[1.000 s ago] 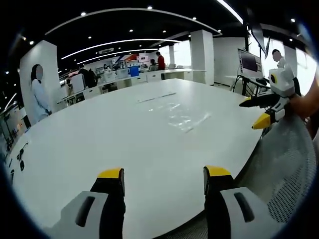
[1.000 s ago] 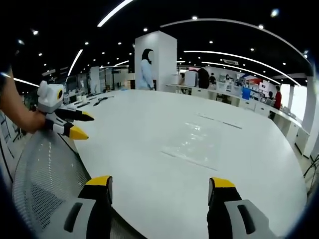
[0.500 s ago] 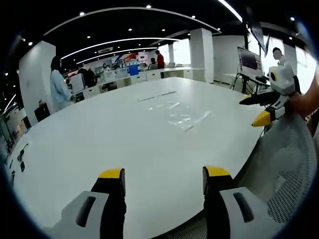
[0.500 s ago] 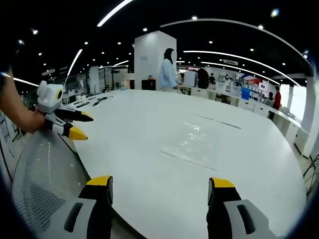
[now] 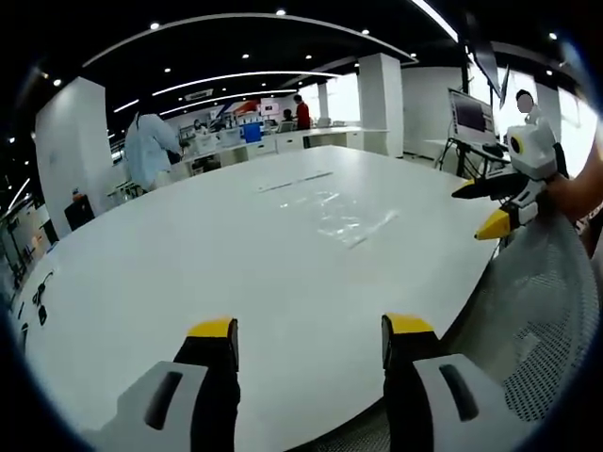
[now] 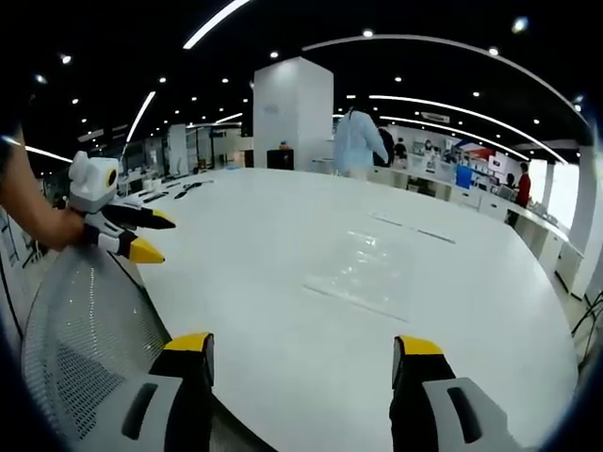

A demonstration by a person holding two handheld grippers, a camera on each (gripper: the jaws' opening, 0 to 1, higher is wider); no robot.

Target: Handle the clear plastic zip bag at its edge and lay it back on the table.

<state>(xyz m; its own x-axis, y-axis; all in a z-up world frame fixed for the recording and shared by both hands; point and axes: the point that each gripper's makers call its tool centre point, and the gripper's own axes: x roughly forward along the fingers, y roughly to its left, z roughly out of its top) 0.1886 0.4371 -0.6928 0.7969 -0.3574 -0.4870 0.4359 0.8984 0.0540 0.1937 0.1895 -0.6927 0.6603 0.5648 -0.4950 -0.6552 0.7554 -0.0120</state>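
While the zip bag point(image 5: 350, 224) lies flat mid-surface point(image 5: 188, 254), apparently untouched, left gripper point(image 5: 306, 331) and right gripper point(image 6: 301, 347) hover at the near edge, jaws wide open, empty.

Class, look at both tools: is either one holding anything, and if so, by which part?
Nothing is held. The left tool and right tool are both open, and the clear zip bag lies flat on the white table.
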